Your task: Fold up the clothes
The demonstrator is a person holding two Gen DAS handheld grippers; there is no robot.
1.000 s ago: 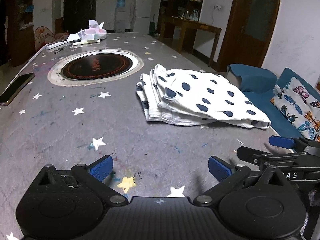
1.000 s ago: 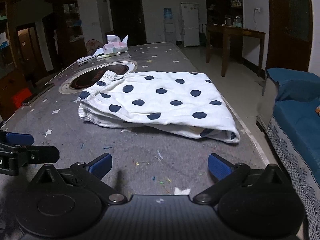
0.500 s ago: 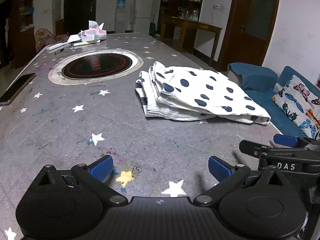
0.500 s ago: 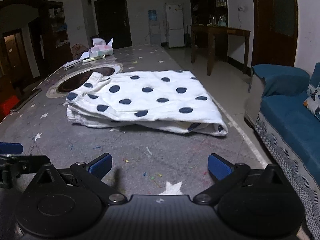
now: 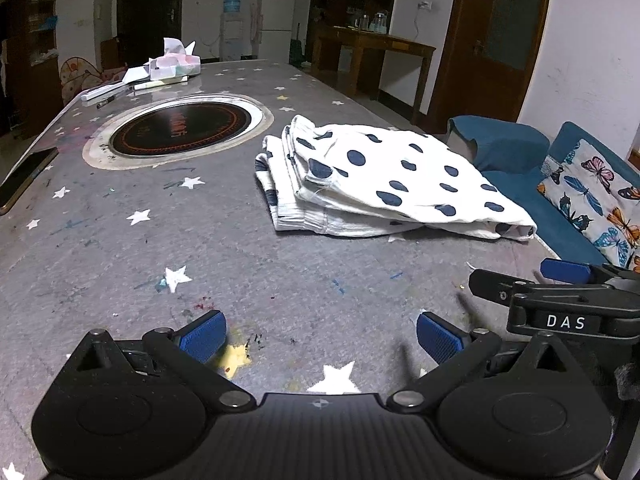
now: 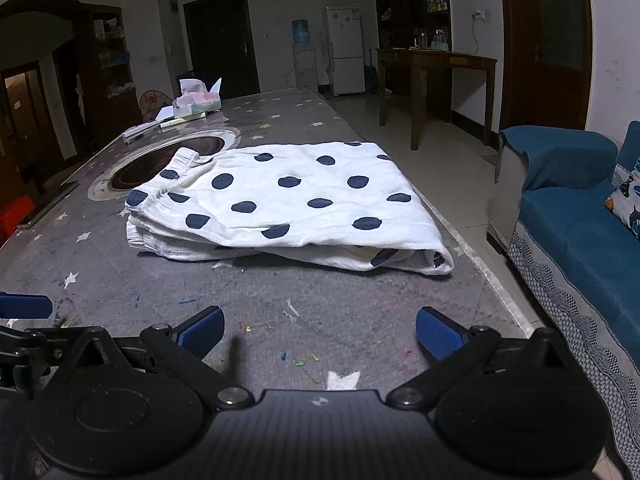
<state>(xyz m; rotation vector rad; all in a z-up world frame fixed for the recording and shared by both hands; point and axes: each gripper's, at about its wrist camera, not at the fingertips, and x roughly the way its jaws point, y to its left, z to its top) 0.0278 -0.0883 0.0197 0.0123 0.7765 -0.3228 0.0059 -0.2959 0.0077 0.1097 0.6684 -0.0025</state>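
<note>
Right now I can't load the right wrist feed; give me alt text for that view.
A folded white garment with dark polka dots lies on a grey star-patterned table, ahead of the open, empty right gripper. The left gripper shows at the left edge; a blue sofa stands to the right.

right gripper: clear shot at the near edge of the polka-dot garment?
Probably yes. The right gripper is open and points at the garment, with only bare table between them.

Both the left gripper (image 5: 320, 338) and the right gripper (image 6: 318, 332) sit farther back from the folded polka-dot garment (image 6: 288, 204) than a second ago.
</note>
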